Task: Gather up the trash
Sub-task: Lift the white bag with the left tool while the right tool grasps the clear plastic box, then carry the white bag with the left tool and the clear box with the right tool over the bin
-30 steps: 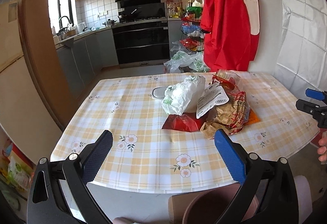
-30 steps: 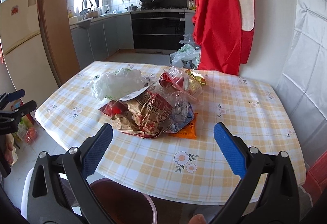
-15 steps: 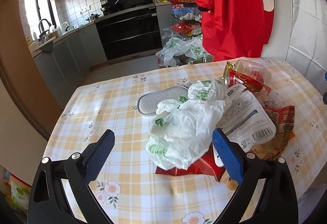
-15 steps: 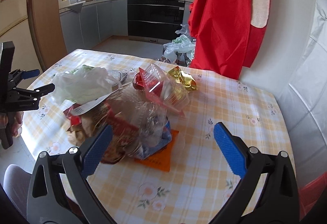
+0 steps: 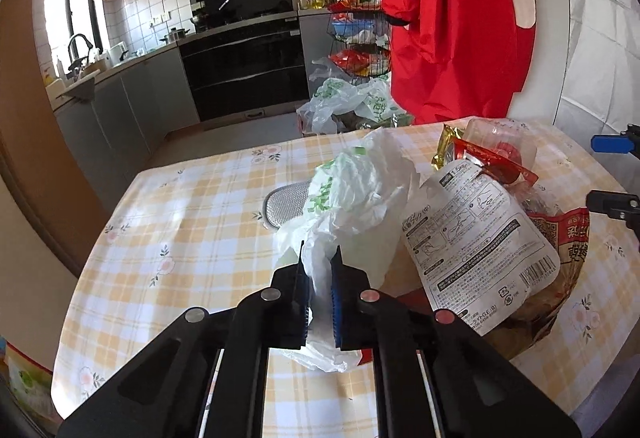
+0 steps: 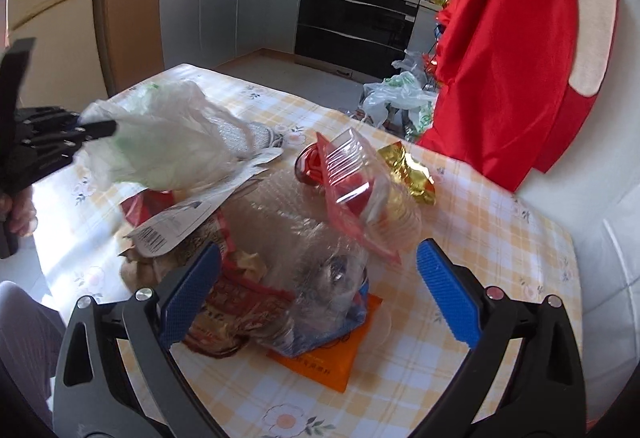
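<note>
A pile of trash lies on the checked table (image 5: 192,222). My left gripper (image 5: 319,266) is shut on the crumpled white plastic bag (image 5: 360,194), pinching its near edge; the bag also shows in the right wrist view (image 6: 172,142), with the left gripper (image 6: 96,128) at its left end. A white printed pouch (image 5: 476,238) leans on a brown and red snack bag (image 5: 560,262). My right gripper (image 6: 316,290) is open, its fingers either side of a clear bubble-wrap bundle (image 6: 296,238) and the snack bag (image 6: 236,302). A clear red-trimmed container (image 6: 360,190) tops the pile.
A grey mesh pad (image 5: 286,204) lies behind the white bag. An orange packet (image 6: 332,354) and a gold wrapper (image 6: 412,174) lie by the pile. A red apron (image 6: 508,50) hangs at the wall. Plastic bags (image 5: 344,102) sit on the kitchen floor.
My left gripper moved in over the table and closed on the white plastic bag. My right gripper moved closer to the pile and stays open around the bubble wrap.
</note>
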Available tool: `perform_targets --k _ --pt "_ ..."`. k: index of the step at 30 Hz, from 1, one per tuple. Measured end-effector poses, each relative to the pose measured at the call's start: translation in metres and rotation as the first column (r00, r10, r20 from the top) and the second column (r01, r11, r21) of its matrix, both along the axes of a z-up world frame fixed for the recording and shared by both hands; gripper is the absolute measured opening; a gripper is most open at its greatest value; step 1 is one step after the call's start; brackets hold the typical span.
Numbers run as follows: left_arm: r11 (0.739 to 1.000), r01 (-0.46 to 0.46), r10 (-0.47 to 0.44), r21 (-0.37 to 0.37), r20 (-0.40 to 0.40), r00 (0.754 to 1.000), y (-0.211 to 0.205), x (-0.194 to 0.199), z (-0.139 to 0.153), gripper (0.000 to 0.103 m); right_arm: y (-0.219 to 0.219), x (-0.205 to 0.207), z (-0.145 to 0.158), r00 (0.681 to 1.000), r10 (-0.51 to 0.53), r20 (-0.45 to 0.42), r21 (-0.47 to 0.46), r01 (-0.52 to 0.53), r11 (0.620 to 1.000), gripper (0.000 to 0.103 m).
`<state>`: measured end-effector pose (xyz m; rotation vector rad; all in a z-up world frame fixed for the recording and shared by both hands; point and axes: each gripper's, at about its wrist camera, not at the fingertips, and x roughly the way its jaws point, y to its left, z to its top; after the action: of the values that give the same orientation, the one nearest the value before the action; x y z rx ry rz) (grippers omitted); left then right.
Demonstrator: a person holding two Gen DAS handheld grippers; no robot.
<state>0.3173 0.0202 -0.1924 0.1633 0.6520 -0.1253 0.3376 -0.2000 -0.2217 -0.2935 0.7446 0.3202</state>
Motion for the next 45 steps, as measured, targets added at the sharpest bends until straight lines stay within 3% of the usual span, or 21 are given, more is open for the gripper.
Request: perform_targets --k 5,9,12,16,22,28,45 --pt "0.998 -0.041 0.044 -0.045 0.057 0.997 0.01 -0.012 0.023 0.008 0.002 0.039 -0.002 0.999 -0.027 0.038 -0.056 0.029 0.998 0.086" --pt "0.997 -0.065 0.068 -0.031 0.104 0.992 0.01 -0.017 0.036 0.008 0.006 0.074 -0.022 1.0 -0.025 -0.003 -0.099 0.025 0.995 0.079" --pt "0.994 -0.096 0.101 -0.049 0.115 0.988 0.018 -0.019 0.041 0.007 0.011 0.085 -0.033 1.0 -0.019 -0.022 -0.135 0.016 0.991 0.077" --pt "0.989 -0.133 0.141 -0.067 0.13 0.981 0.028 -0.018 0.045 0.007 0.01 0.091 -0.044 0.999 -0.032 -0.035 -0.161 0.026 0.987 0.065" --pt "0.981 -0.189 0.194 -0.048 0.183 0.964 0.033 -0.018 0.053 0.007 -0.005 0.085 -0.034 0.998 -0.05 -0.042 -0.084 0.047 0.995 0.06" --pt "0.97 -0.221 0.236 -0.096 0.187 0.953 0.039 -0.019 0.062 0.007 -0.024 0.077 -0.019 0.994 -0.104 -0.017 -0.007 0.104 0.995 0.058" --pt "0.984 -0.123 0.147 -0.132 0.196 0.969 0.026 -0.077 0.088 0.007 -0.053 0.014 0.037 0.974 -0.197 0.112 0.101 0.186 0.977 0.051"
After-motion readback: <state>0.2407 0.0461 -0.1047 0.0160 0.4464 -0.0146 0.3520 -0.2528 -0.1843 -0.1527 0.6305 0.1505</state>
